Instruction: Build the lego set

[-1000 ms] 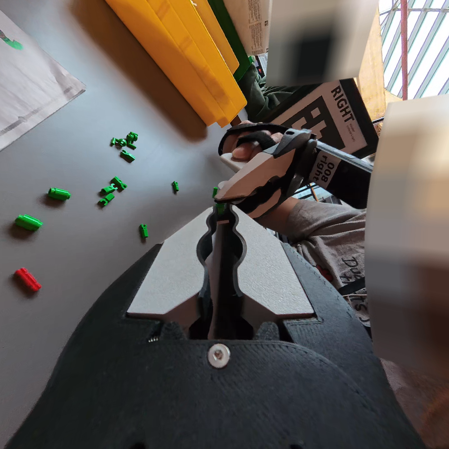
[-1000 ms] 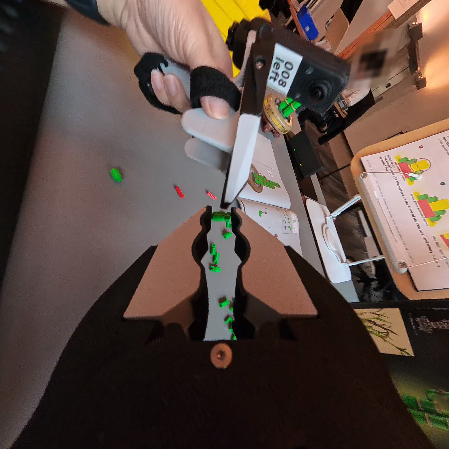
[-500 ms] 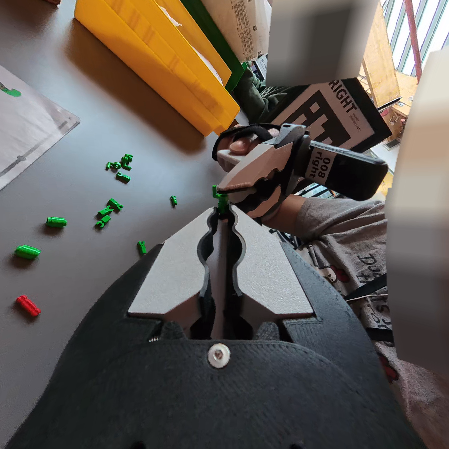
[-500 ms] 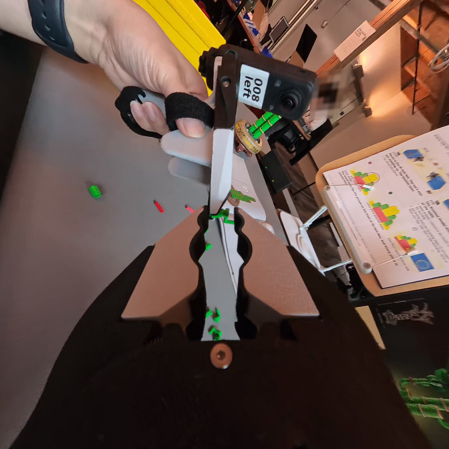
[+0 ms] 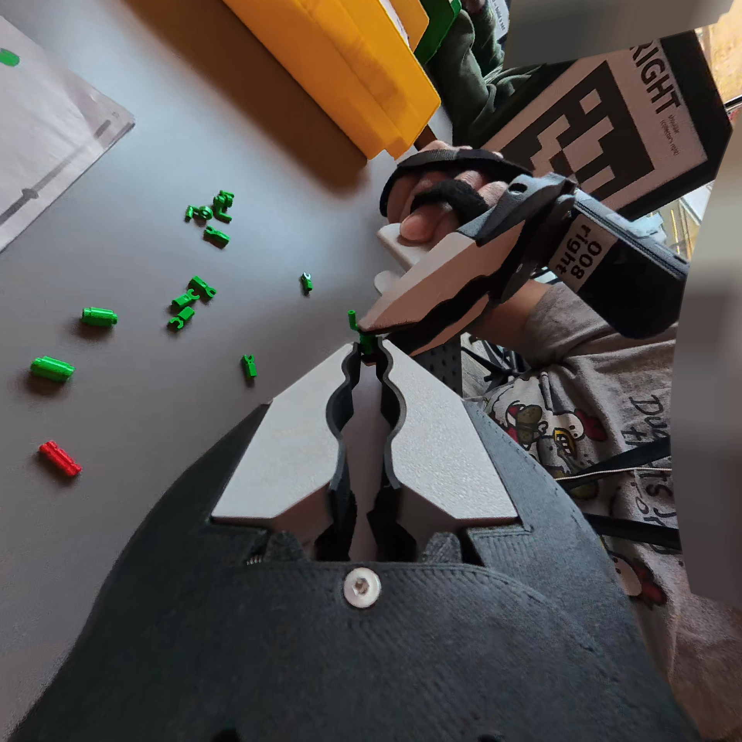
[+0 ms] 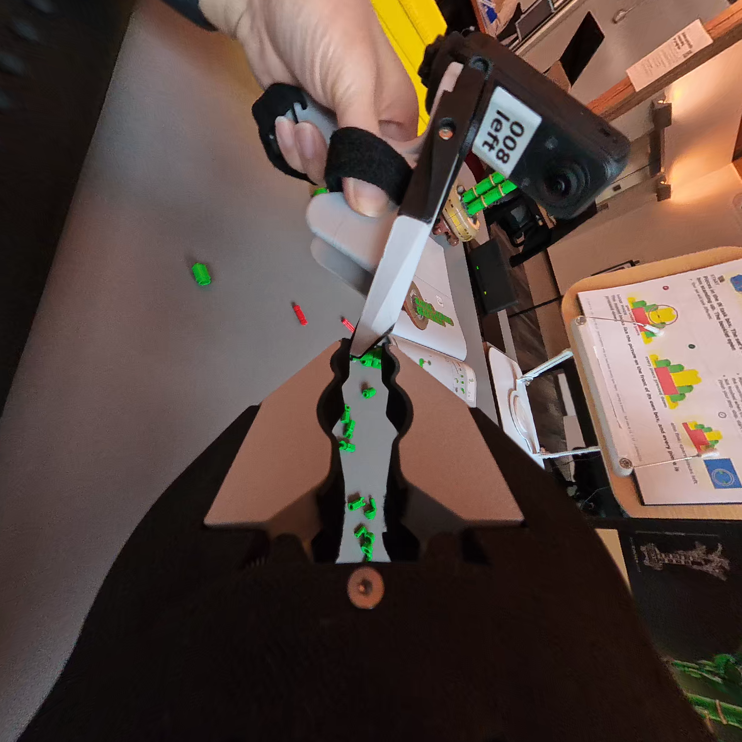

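In the left wrist view my left gripper (image 5: pixel 367 350) is shut on a small green lego piece (image 5: pixel 367 343) at its tips. My right gripper (image 5: pixel 361 327) meets it tip to tip from the right, shut on another small green piece with a peg sticking out (image 5: pixel 352 318). In the right wrist view my right gripper (image 6: pixel 366 355) has the green pieces (image 6: pixel 371 357) between its tips, and the left gripper's fingertip (image 6: pixel 371 335) presses down onto them. Both are held above the grey table (image 5: pixel 261 168).
Loose green pieces (image 5: pixel 188 299) and a red piece (image 5: pixel 60 457) lie on the table to the left. A yellow bin (image 5: pixel 341 68) stands behind and an instruction sheet (image 5: pixel 48 132) lies far left. A booklet (image 6: pixel 429 321), a partly built green model (image 6: pixel 484 192) and an instruction board (image 6: pixel 662 381) are at the right. The tips of both grippers are at nearly the same place.
Both grippers stay tip to tip on the green pieces. The pair rocked half a second ago and is back near the tilt of one second ago.
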Demonstrator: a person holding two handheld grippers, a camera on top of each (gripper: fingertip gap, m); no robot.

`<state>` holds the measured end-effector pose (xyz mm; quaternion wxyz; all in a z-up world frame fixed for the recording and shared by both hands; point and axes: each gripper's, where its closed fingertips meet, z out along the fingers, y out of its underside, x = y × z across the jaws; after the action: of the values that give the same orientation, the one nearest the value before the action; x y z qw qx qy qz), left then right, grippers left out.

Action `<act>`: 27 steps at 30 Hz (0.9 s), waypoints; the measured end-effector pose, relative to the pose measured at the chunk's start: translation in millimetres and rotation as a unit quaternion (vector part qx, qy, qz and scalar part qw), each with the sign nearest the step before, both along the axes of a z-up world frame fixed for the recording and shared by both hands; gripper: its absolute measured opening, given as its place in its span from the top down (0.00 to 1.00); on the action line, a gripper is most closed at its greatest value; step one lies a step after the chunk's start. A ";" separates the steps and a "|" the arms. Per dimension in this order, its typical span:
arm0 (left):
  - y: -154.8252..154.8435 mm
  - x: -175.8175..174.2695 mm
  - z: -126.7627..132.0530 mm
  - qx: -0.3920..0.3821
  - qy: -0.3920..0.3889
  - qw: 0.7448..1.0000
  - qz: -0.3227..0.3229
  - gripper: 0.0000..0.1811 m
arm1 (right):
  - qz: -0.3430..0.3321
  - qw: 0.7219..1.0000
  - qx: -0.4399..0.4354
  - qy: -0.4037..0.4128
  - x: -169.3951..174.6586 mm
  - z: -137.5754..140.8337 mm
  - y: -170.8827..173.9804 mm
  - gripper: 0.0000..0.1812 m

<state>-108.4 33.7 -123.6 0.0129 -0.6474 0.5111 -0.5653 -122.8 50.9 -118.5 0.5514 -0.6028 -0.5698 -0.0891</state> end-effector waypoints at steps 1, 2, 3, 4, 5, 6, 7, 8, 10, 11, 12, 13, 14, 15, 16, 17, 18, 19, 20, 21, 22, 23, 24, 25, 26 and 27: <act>-0.1 -0.4 -1.2 -0.004 0.004 1.000 -0.002 0.97 | 0.002 1.000 0.000 -0.006 -0.9 -1.5 -0.6 0.93; -0.1 -0.4 -1.6 -0.006 0.006 1.000 -0.002 0.98 | 0.003 1.000 -0.001 -0.007 -1.3 -2.3 -0.8 0.94; -0.3 -0.6 -2.6 -0.006 0.008 1.000 -0.003 0.97 | 0.004 1.000 -0.002 -0.006 -1.3 -3.0 -0.8 0.94; -0.1 -0.4 -3.3 -0.005 0.009 1.000 -0.003 0.97 | 0.007 1.000 -0.005 -0.005 -1.3 -3.9 -0.9 0.94; 0.1 -0.4 -4.4 -0.005 0.011 1.000 -0.003 0.97 | 0.007 1.000 -0.008 -0.003 -1.1 -4.8 -0.4 0.94; 0.1 -0.5 -5.8 -0.005 0.013 1.000 -0.004 0.97 | 0.009 1.000 -0.014 -0.001 -1.3 -6.3 -0.4 0.94; 0.5 -0.6 -6.8 -0.005 0.015 1.000 -0.004 0.97 | 0.010 1.000 -0.017 0.000 -1.5 -7.6 -0.1 0.94; 1.8 -0.3 -6.9 -0.005 0.013 1.000 -0.002 0.97 | 0.007 1.000 -0.017 0.003 -1.3 -7.9 1.0 0.94; 4.1 0.9 -3.6 -0.008 0.001 1.000 0.003 0.97 | 0.000 1.000 -0.021 0.021 -0.4 -5.4 3.5 0.94; 4.8 1.3 1.4 -0.020 -0.010 1.000 0.004 0.97 | 0.000 0.999 -0.019 0.038 -0.1 -1.1 4.2 0.93; 5.3 1.0 7.8 -0.036 -0.025 0.999 0.004 0.97 | 0.001 0.998 -0.010 0.056 -0.1 5.3 4.7 0.93; 5.3 0.3 14.4 -0.054 -0.040 0.998 0.002 0.94 | 0.000 0.997 -0.004 0.071 0.5 11.0 5.1 0.93; 6.1 -0.5 19.5 -0.070 -0.049 0.996 0.002 0.91 | -0.003 0.997 -0.001 0.078 2.0 14.2 5.8 0.93; 8.1 -1.6 22.4 -0.080 -0.055 0.995 0.005 0.92 | -0.006 0.997 0.003 0.078 3.4 15.9 6.3 0.94; 11.2 -2.7 25.4 -0.086 -0.062 0.994 0.009 0.93 | -0.007 0.997 0.009 0.074 4.1 16.5 6.5 0.94; 14.8 -3.6 29.4 -0.094 -0.072 0.993 0.017 0.93 | -0.010 0.998 0.012 0.068 4.7 15.8 7.0 0.93; 18.6 -4.6 34.3 -0.102 -0.085 0.991 0.024 0.93 | -0.012 0.998 0.013 0.063 4.9 14.4 7.5 0.94; 22.5 -5.8 39.0 -0.110 -0.096 0.989 0.031 0.93 | -0.012 0.998 0.012 0.061 4.7 13.4 7.6 0.94; 26.6 -7.1 42.3 -0.115 -0.105 0.987 0.040 0.94 | -0.012 0.998 0.010 0.063 4.6 13.0 7.8 0.94; 30.6 -8.4 44.2 -0.117 -0.110 0.986 0.048 0.95 | -0.012 0.998 0.008 0.068 4.8 13.9 7.9 0.94; 33.7 -9.6 44.9 -0.116 -0.112 0.985 0.054 0.96 | -0.011 0.997 0.008 0.076 5.0 16.0 7.6 0.94; 35.7 -10.4 45.2 -0.116 -0.114 0.985 0.058 0.96 | -0.008 0.996 0.008 0.088 5.0 19.6 6.8 0.94; 37.1 -10.9 45.9 -0.119 -0.116 0.984 0.060 0.96 | -0.002 0.995 0.005 0.103 4.9 23.6 5.3 0.94; 37.7 -11.0 46.6 -0.122 -0.118 0.984 0.061 0.96 | 0.003 0.993 -0.002 0.119 4.7 27.6 3.3 0.94; 37.6 -11.0 46.8 -0.124 -0.119 0.983 0.060 0.97 | 0.012 0.991 -0.003 0.136 4.4 33.5 0.7 0.94; 36.4 -10.7 46.1 -0.125 -0.117 0.984 0.058 0.97 | 0.022 0.989 -0.002 0.150 4.0 39.1 -2.7 0.94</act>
<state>-119.1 70.1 -77.5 0.0243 -0.6017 0.3932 -0.6948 -118.8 48.2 -79.4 0.6309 -0.5979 -0.4941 0.0154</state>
